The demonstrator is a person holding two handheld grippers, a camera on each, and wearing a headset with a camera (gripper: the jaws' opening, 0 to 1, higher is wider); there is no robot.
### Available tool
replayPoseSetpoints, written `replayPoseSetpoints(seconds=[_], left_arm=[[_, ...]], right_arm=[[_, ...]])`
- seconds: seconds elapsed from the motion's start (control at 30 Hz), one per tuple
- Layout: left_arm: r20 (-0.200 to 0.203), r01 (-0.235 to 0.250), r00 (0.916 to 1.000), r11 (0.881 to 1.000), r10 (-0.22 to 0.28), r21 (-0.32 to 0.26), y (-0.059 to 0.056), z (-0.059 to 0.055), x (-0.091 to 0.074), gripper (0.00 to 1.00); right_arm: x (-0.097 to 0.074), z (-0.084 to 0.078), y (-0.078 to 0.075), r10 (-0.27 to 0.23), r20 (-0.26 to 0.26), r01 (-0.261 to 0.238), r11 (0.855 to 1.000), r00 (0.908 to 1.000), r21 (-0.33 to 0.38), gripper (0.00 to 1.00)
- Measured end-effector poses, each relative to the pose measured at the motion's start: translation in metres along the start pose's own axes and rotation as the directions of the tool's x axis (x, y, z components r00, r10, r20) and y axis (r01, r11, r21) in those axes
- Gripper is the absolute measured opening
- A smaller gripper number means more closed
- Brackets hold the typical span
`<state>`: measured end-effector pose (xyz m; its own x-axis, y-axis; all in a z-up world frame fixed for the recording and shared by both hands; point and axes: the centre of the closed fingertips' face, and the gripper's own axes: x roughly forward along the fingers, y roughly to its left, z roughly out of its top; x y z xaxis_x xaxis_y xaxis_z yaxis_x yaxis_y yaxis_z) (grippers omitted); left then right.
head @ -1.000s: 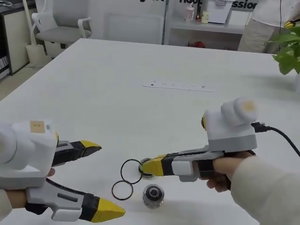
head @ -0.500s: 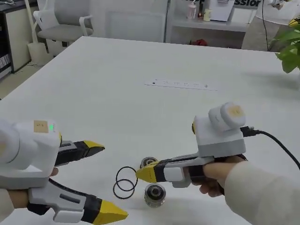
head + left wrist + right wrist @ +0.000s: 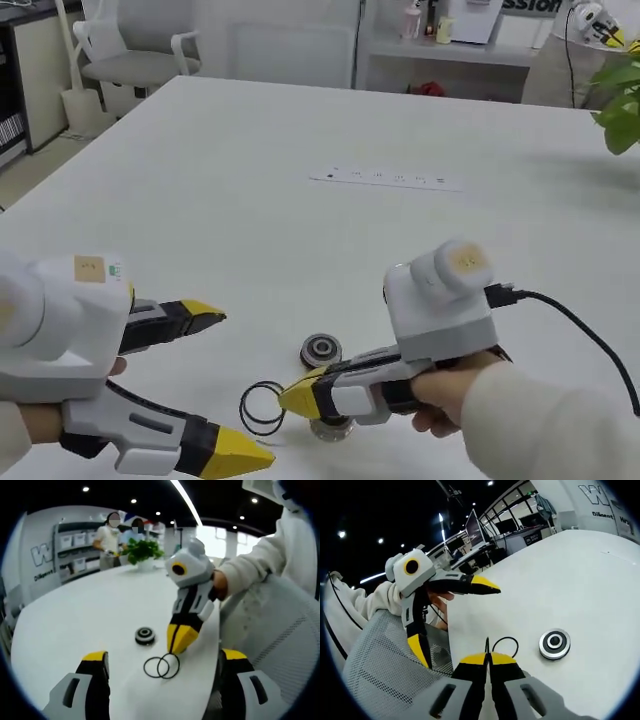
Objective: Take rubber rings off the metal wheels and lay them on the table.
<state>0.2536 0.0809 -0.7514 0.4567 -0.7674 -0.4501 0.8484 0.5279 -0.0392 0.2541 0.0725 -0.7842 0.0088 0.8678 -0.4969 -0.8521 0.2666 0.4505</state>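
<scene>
Right claw (image 3: 292,398) is pinched on a rubber ring (image 3: 168,666); we should lay it flat on the surface (image 3: 300,230) before letting go.

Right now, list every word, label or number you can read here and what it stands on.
"W": large letter on the wall, rest cut off.
"Diligent": small print below it, same wall; continuation cut off.
"ssion": end of a sign above the shelves, cropped.
Tan sticker on the left gripper: unreadable.
Marks on the white strip on the table: too small.
</scene>
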Motion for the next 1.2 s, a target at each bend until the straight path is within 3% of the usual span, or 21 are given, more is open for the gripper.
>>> replayPoseSetpoints(seconds=[0.1, 0.27, 0.93, 1.1, 1.2], left_arm=[[-0.001, 0.001, 1.0, 1.0, -0.001, -0.002, 0.0, 0.0, 0.0, 0.93], [0.0, 0.003, 1.0, 1.0, -0.003, -0.009, 0.0, -0.001, 0.0, 0.93], [0.017, 0.015, 0.9998, 1.0, -0.014, -0.015, -0.003, 0.003, 0.001, 0.93], [0.026, 0.021, 0.9995, 1.0, -0.02, -0.017, -0.003, 0.005, 0.002, 0.93], [0.055, 0.03, 0.9981, 0.999, -0.029, -0.03, -0.004, 0.013, 0.001, 0.93]], right_arm=[[0.002, -0.003, -0.003, -0.02, -0.014, 0.02, 1.0, 0.9997, -0.024, 0.0], [0.003, -0.006, -0.002, -0.013, -0.036, 0.011, 0.998, 0.9993, -0.066, 0.0], [-0.005, -0.007, -0.014, -0.068, -0.049, 0.06, 0.988, 0.9965, -0.142, 0.06], [-0.011, 0.0, -0.017, -0.076, -0.026, 0.071, 0.987, 0.9968, -0.143, 0.07], [-0.016, 0.003, -0.019, -0.088, -0.013, 0.085, 0.986, 0.9961, -0.147, 0.09]])
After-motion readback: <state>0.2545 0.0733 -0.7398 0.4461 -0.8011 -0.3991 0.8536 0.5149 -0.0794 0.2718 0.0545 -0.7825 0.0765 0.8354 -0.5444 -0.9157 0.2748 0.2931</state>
